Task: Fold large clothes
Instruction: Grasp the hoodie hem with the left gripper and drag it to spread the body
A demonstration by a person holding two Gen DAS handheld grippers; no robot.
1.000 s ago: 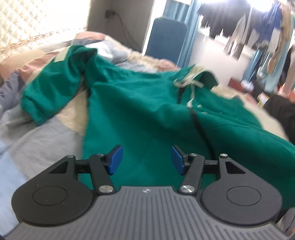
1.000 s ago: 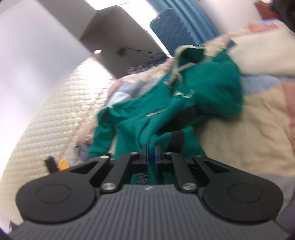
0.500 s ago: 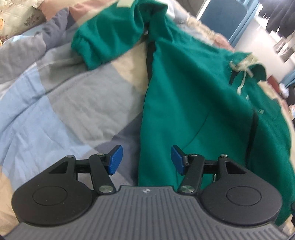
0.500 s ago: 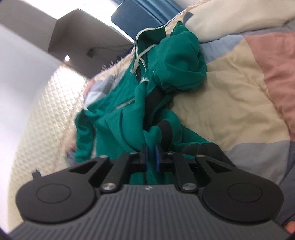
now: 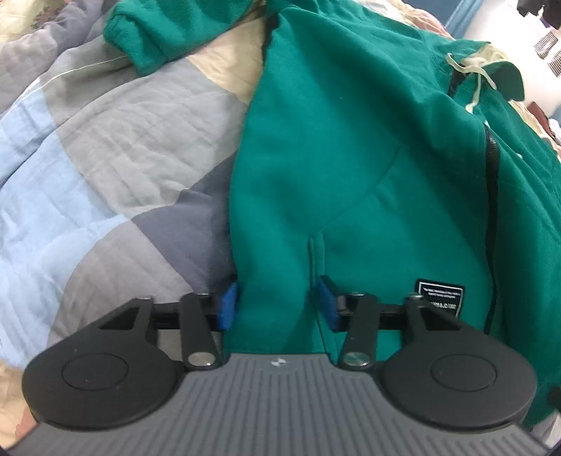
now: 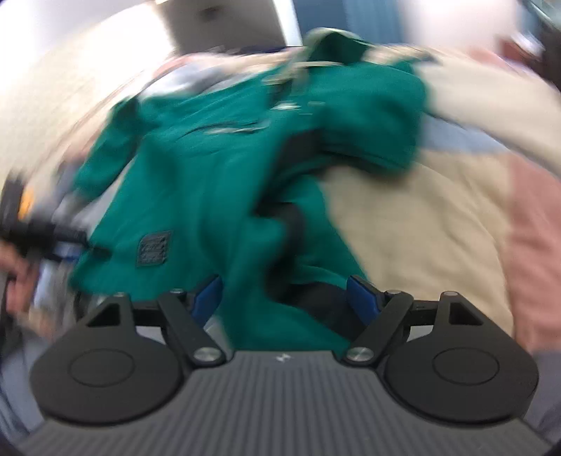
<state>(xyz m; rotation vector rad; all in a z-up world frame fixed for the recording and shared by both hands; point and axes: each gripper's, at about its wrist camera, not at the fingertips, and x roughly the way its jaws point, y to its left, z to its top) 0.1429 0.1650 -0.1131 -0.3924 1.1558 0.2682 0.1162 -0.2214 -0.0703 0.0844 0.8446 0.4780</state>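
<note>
Both spread wide — left hand-held gripper (image 5: 277, 307) and right hand-held gripper (image 6: 285, 298) straddle the green hoodie (image 5: 368, 147) hem.

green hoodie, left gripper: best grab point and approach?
Probably the hem corner at the hoodie's left side edge, where the left gripper already straddles the fabric with its jaws open. Come in low along the quilt from the hem end: the body lies flat there, and its straight edge stands clear of the quilt, so a pinch catches every layer. The bunched sleeve would not pull square.
</note>
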